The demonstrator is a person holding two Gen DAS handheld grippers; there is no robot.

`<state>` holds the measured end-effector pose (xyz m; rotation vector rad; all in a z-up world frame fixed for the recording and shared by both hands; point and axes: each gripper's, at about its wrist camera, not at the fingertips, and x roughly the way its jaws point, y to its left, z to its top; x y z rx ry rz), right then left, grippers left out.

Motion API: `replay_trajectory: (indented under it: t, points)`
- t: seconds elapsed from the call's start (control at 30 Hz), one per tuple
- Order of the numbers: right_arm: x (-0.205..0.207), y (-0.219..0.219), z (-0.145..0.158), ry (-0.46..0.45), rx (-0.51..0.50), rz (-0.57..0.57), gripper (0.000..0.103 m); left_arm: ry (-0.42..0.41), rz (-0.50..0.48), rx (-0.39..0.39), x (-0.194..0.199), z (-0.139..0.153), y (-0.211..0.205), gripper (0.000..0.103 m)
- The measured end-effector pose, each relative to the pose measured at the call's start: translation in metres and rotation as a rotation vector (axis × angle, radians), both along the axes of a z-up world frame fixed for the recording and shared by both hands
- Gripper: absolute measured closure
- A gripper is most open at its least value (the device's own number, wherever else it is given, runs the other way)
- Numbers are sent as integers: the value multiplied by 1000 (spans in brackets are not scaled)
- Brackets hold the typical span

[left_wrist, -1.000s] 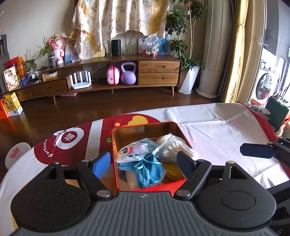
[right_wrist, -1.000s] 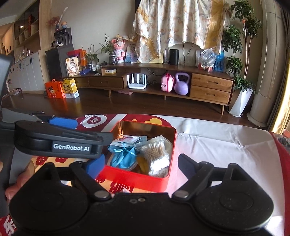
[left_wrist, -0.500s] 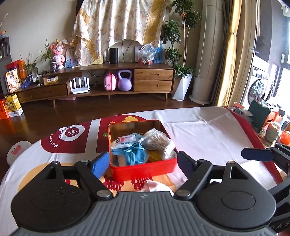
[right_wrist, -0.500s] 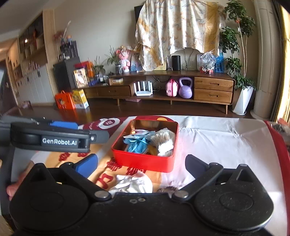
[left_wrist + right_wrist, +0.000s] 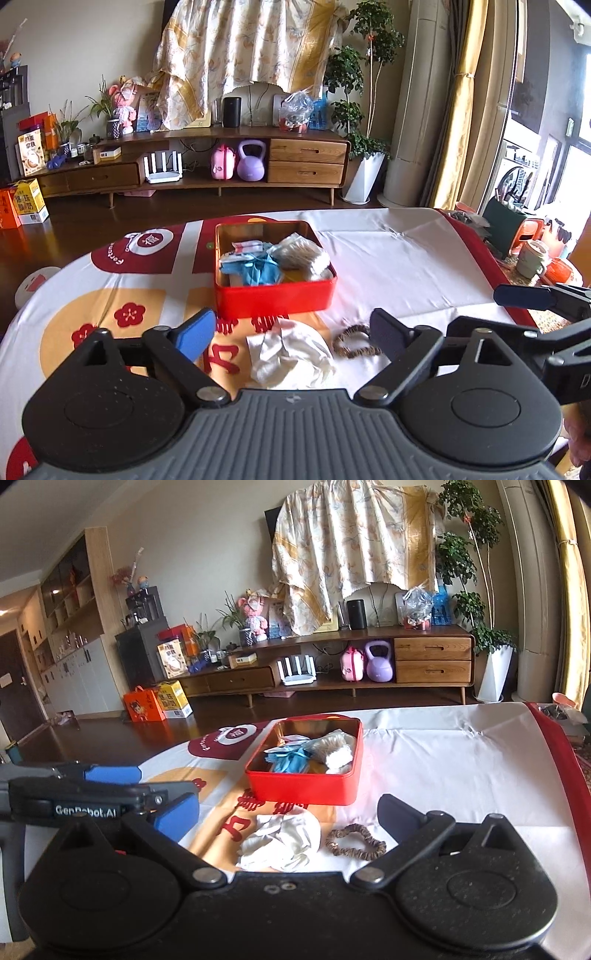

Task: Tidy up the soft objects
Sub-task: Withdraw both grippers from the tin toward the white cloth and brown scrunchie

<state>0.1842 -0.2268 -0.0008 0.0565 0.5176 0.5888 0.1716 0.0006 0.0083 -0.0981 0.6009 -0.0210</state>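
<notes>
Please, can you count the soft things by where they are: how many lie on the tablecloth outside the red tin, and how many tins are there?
Loose on the tablecloth: 2, a white cloth and a brown hair tie
Red tin: 1, holding several soft items piled together; I cannot count them
Total: 3

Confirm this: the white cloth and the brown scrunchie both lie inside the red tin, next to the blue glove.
Not right. The white cloth and the brown scrunchie lie on the tablecloth in front of the red tin, as the left wrist view shows. The blue glove is inside.
</notes>
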Motion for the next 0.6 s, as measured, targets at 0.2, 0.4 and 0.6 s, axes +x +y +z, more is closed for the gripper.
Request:
replay_trajectory:
  t: [0.2, 0.4, 0.6]
  points:
    - [-4, -2, -7, 7, 3, 3, 0, 13, -16, -39, -10, -9, -3, 2]
    - [10, -7, -21, 35, -9, -15, 0, 18, -12, -33, -4, -28, -1, 2]
    - [33, -6, -47, 69, -68, -11, 0, 37, -5, -53, 14, -54, 3, 2]
